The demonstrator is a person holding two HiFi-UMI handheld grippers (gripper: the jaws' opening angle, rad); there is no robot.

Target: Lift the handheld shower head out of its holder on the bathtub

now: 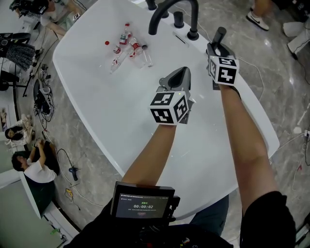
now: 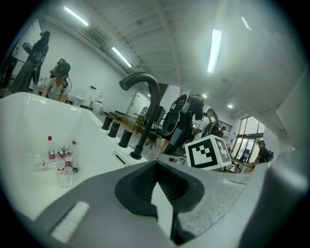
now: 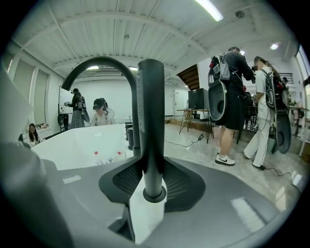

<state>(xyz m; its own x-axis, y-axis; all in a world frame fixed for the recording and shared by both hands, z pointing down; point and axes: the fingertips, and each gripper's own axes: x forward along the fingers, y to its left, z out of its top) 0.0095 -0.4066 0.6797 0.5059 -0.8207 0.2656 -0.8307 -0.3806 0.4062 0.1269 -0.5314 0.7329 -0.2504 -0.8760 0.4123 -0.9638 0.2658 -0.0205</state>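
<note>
1. as the head view looks down, the shower head (image 1: 219, 35) stands at the far right of the white table (image 1: 264, 131), which is the bathtub's rim, just right of the faucet (image 1: 167, 12). right tool (image 1: 218, 50) is on its stem. left tool (image 1: 183, 73) hangs near, to its left. bottles (image 1: 127, 46) lie well apart, inside the bathtub.
2. left gripper view: jaws drawn together, tips meeting, nothing between them. faucet ahead, untouched.
3. right gripper view: jaws closed against both sides of the dark stem, low down, just above a dark collar at its foot. stem runs straight up mid-view. foot looks seated in the holder, but i cannot tell for certain.
4. step in hand, as i judge it: the lift.
   - pull along the stem's own line, not sideways, so it doesn't bind.
   - squeeze firmly, since the stem is round and smooth.
   - a hose, if one trails below, may drag.
   - keep left tool clear.
</note>
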